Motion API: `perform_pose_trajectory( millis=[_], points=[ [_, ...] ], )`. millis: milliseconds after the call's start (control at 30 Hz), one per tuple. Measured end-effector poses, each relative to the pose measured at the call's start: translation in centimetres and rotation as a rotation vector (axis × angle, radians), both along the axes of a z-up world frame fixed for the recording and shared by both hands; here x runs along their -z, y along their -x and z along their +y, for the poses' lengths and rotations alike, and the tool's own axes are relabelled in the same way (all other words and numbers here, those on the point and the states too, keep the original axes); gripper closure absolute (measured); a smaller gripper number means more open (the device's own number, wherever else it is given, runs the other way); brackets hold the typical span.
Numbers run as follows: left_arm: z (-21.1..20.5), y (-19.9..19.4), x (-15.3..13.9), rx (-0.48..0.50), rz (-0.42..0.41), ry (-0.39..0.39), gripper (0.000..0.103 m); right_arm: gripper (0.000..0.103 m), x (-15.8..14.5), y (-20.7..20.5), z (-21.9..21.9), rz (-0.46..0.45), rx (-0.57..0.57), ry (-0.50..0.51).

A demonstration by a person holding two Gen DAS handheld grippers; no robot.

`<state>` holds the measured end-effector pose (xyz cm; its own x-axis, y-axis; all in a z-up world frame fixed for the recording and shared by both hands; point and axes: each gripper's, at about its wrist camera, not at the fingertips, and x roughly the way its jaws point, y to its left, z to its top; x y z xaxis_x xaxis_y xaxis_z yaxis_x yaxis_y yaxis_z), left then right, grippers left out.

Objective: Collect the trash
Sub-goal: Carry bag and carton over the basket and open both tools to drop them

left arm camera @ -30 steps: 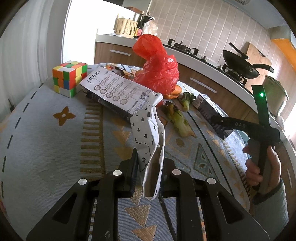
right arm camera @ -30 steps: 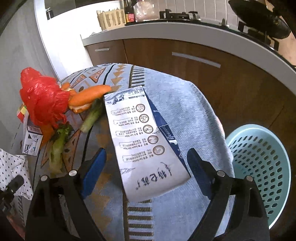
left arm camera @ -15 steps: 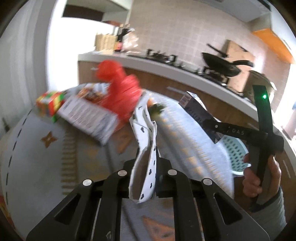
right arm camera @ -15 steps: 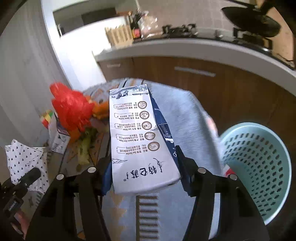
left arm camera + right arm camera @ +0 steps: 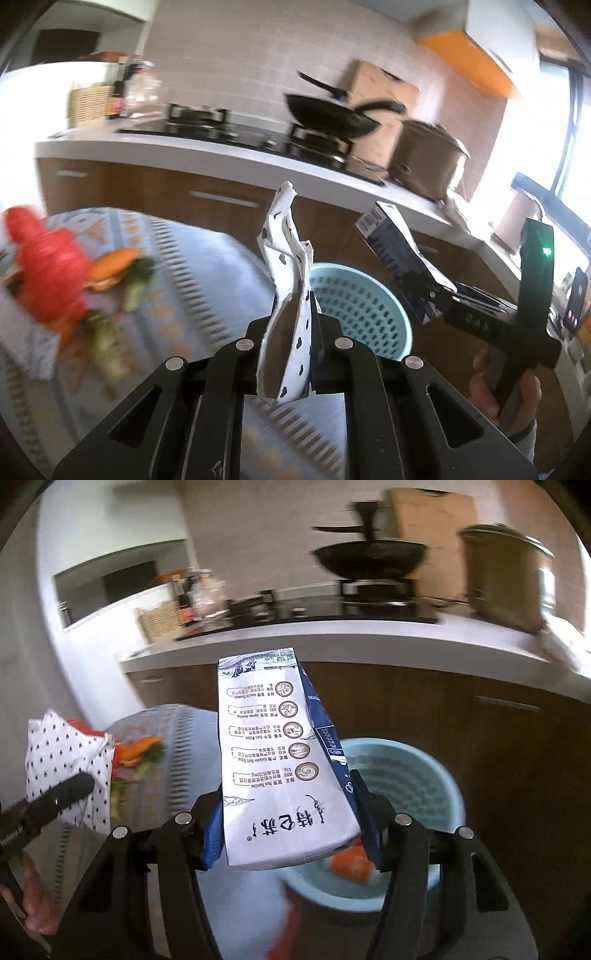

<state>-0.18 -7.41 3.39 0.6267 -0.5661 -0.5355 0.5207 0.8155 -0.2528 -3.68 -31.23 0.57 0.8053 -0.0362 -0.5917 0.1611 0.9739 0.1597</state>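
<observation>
Both grippers have lifted off the table: left gripper [image 5: 290, 325] clamps the white heart-dotted paper bag [image 5: 286, 280], right gripper [image 5: 290, 812] clamps the white-and-blue printed carton [image 5: 280, 760] above the light-blue perforated plastic basket [image 5: 413, 775].

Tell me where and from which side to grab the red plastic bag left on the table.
Take the red plastic bag by its narrow bunched top, coming from above with a freed hand-held gripper. It stands upright with a bulging lower body, and vegetable scraps crowd its right side, so a side approach looks cluttered.
</observation>
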Motion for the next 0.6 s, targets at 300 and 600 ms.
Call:
perform_pose_trajectory(
  millis=[300, 600],
  points=[
    [-10.6, -3.2, 5.2, 0.154, 0.123, -0.136, 0.094, 0.047, 5.9, 0.8, -6.5, 0.192, 0.146, -0.03],
    [-15.0, -4.9, 10.3, 0.254, 0.239, -0.227, 0.09, 0.047, 9.8, -0.3, -8.6, 0.32, 0.167, -0.071]
  ],
)
